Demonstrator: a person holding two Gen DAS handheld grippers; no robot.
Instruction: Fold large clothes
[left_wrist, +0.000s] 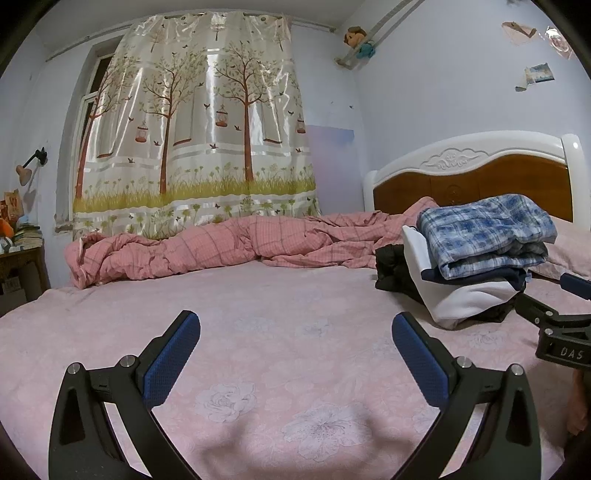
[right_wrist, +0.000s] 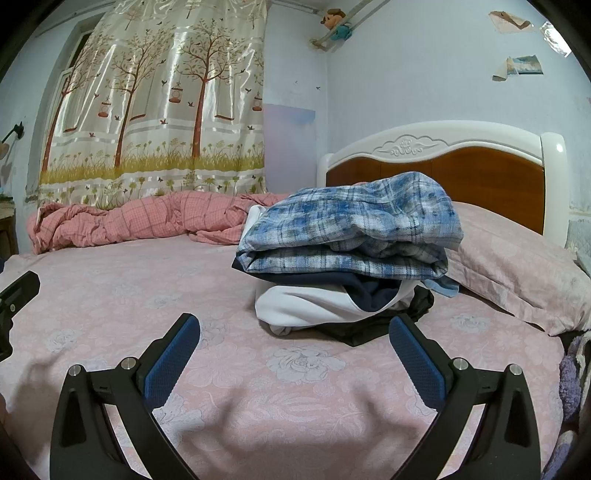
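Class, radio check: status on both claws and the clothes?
Left claw open, empty. Right claw open, empty. Clothes pile stacked on bed, plaid shirt on top. Nothing between.

Blue-white plaid shirt (right_wrist: 347, 229), pink floral bedsheet (right_wrist: 303, 369), pink checked quilt (left_wrist: 207, 247), tree-print curtain (left_wrist: 199, 122)

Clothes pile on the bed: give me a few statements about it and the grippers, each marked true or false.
1. The blue plaid shirt lies on top of the clothes pile. True.
2. The right gripper is clamped on the shirt. False: its jaws are open and hold nothing.
3. The left gripper is open over the bare pink sheet. True.
4. The pink quilt is folded neatly on the pile. False: it lies bunched along the far edge by the curtain.
5. A black garment sits at the bottom of the pile. True.
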